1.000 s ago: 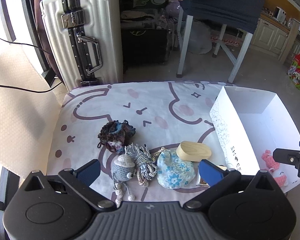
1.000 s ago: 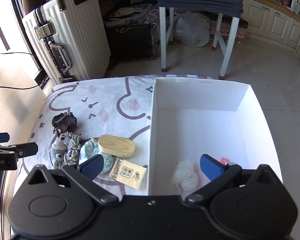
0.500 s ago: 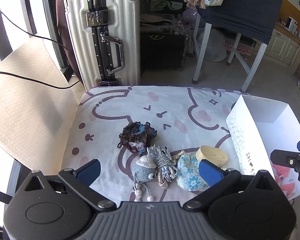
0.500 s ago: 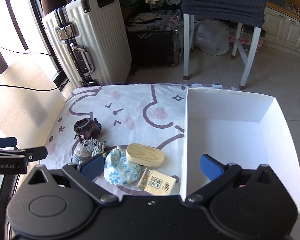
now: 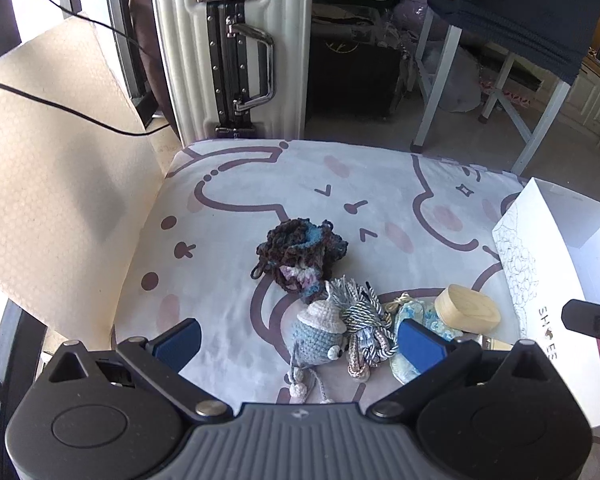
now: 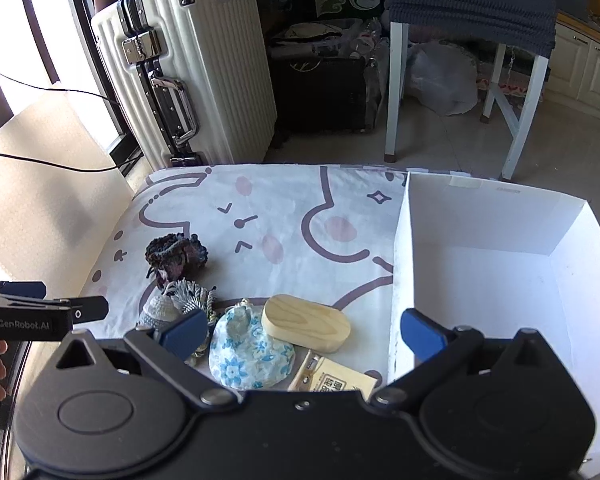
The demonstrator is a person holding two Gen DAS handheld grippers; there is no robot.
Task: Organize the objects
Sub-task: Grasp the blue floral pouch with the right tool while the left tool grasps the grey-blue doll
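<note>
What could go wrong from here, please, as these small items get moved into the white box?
1. The tassel bundle lies tangled against the crocheted doll, so grabbing one may drag the other along.
2. The wooden oval box rests partly on the floral pouch; lifting the pouch first could tip it.
3. The white box has tall thin walls; the open right gripper might knock it.
</note>
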